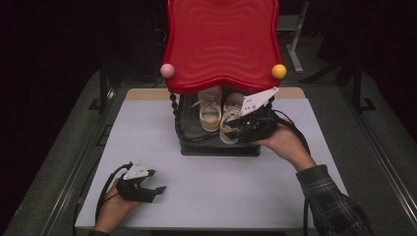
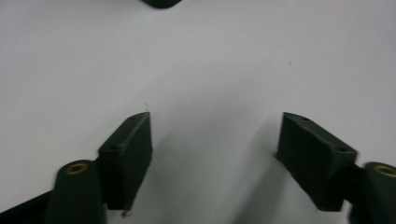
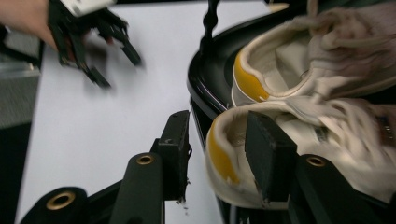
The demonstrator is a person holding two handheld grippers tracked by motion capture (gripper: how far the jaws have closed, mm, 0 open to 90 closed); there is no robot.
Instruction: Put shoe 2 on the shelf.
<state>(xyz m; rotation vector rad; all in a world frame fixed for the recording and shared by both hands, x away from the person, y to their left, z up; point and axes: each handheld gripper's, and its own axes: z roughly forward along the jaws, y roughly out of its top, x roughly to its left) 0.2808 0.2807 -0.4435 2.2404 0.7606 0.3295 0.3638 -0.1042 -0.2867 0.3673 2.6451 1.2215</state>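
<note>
Two white sneakers with yellow heel patches lie side by side in the black lower tray (image 1: 216, 145) of a toy-like stand. My right gripper (image 1: 233, 129) reaches in at the right-hand sneaker (image 1: 231, 115). In the right gripper view its jaws (image 3: 219, 137) straddle that sneaker's heel (image 3: 219, 158): one jaw inside the shoe, the other outside with a gap to the heel. The other sneaker (image 3: 289, 60) lies just beyond. My left gripper (image 1: 153, 183) rests low at the table's front left, open, with only bare tabletop between its jaws (image 2: 212, 140).
A wavy red top (image 1: 221, 44) on twisted black posts overhangs the tray, with a pink ball (image 1: 167, 70) and a yellow ball (image 1: 279, 71) at its corners. The pale table (image 1: 221, 196) has dark floor and rails around it. The left gripper (image 3: 93, 46) appears far off in the right gripper view.
</note>
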